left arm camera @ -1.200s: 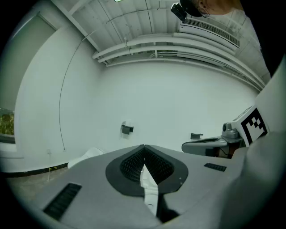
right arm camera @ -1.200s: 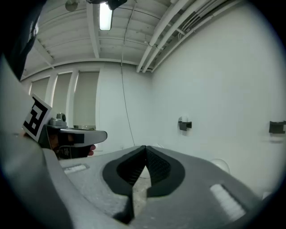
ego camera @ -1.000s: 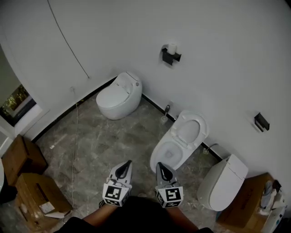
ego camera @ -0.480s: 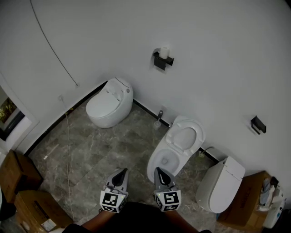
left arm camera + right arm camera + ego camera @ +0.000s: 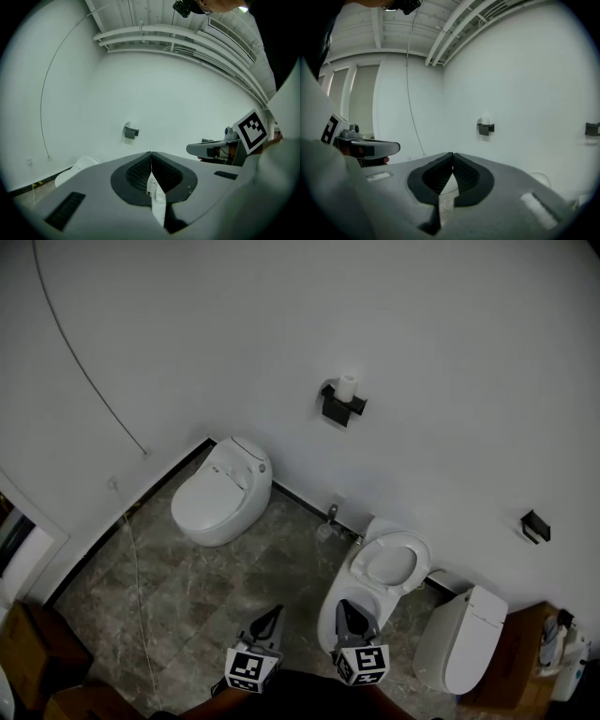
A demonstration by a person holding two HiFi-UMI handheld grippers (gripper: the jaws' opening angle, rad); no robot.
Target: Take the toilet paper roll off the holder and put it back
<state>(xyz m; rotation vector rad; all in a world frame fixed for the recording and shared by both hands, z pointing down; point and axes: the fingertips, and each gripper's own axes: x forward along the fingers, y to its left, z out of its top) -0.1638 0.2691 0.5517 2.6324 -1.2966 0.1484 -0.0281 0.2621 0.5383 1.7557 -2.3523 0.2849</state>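
Observation:
A white toilet paper roll stands upright on a black wall holder high on the white wall. The same roll on its holder shows small in the left gripper view, and the holder with the pale roll shows in the right gripper view. My left gripper and right gripper are held low and close to my body, far from the wall. Both are shut with nothing between the jaws.
Three white toilets stand along the wall: a closed one at left, one with its lid up just ahead of my right gripper, another at right. A second black holder is further right. A thin cable runs down the wall. Wooden boxes sit at right.
The head view has shifted, so the roll and holder now sit lower in it. Both grippers appear further right, the right one over the open toilet. Both stay shut.

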